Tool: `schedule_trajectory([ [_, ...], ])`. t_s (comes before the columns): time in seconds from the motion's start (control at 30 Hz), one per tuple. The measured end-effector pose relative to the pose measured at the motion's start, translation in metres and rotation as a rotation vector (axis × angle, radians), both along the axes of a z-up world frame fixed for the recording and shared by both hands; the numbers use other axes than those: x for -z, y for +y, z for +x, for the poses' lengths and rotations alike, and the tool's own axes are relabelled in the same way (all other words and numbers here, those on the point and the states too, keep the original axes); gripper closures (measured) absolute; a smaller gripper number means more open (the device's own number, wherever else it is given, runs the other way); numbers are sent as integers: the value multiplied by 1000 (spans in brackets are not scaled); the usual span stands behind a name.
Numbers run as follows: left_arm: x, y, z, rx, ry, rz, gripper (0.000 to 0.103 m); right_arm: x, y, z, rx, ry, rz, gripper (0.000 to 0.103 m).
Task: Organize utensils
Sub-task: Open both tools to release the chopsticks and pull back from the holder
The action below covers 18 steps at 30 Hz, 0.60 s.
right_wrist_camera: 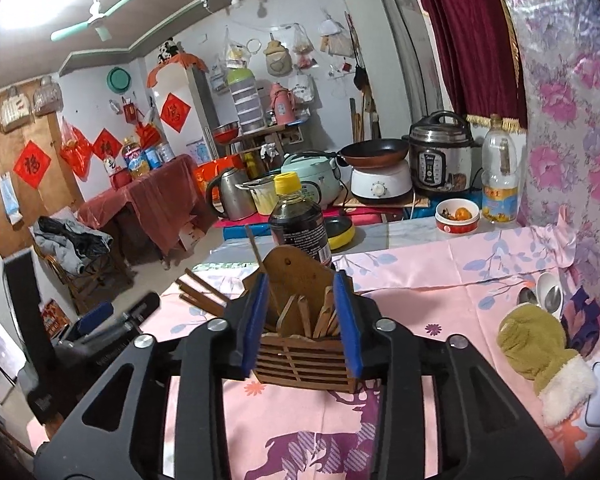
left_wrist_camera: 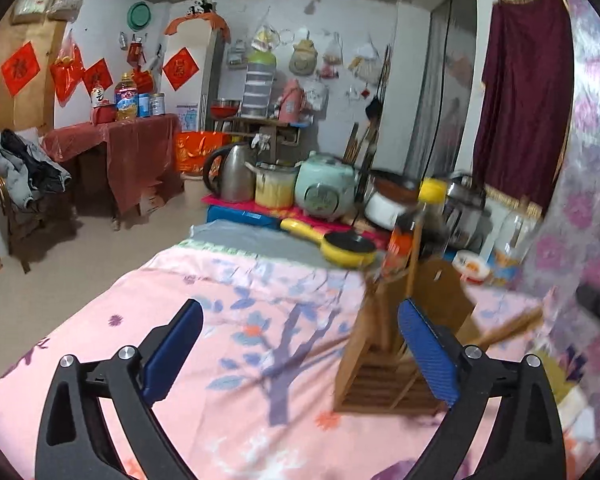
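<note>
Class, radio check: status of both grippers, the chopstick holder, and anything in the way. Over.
Left gripper open, empty. Right gripper straddles wooden holder; grip unclear. Chopsticks in holder, more loose on the cloth. Sauce bottle close behind.

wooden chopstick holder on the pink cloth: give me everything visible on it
The wooden chopstick holder is a brown, bamboo-looking box with a slatted front and a taller arched back panel with a small hanging hole. It stands upright on the pink floral cloth, in front of a dark sauce bottle. Several wooden chopsticks lean inside it. The right gripper brackets its sides; whether the pads press is unclear. The left gripper is open beside it.
</note>
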<state>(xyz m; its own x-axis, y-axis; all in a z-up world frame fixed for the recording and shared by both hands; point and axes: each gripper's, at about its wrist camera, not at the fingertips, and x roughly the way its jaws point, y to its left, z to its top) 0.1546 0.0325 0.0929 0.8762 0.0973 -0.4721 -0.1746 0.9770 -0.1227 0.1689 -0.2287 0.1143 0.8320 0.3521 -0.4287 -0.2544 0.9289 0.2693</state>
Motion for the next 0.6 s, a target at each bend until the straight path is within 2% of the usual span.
schedule_trajectory([
  [0.17,10,1,-23,-8,4,36,7,-2,9,-19,14,-15,-37,65],
  [0.4,3,-10,-65,-12,-79,76,6,-4,18,-45,17,-27,-63,64],
  [0.5,1,-16,-77,-22,-107,106,6,-3,22,-56,17,-44,-78,57],
  [0.6,1,-20,-86,-28,-122,119,6,5,20,-75,52,-84,-118,46],
])
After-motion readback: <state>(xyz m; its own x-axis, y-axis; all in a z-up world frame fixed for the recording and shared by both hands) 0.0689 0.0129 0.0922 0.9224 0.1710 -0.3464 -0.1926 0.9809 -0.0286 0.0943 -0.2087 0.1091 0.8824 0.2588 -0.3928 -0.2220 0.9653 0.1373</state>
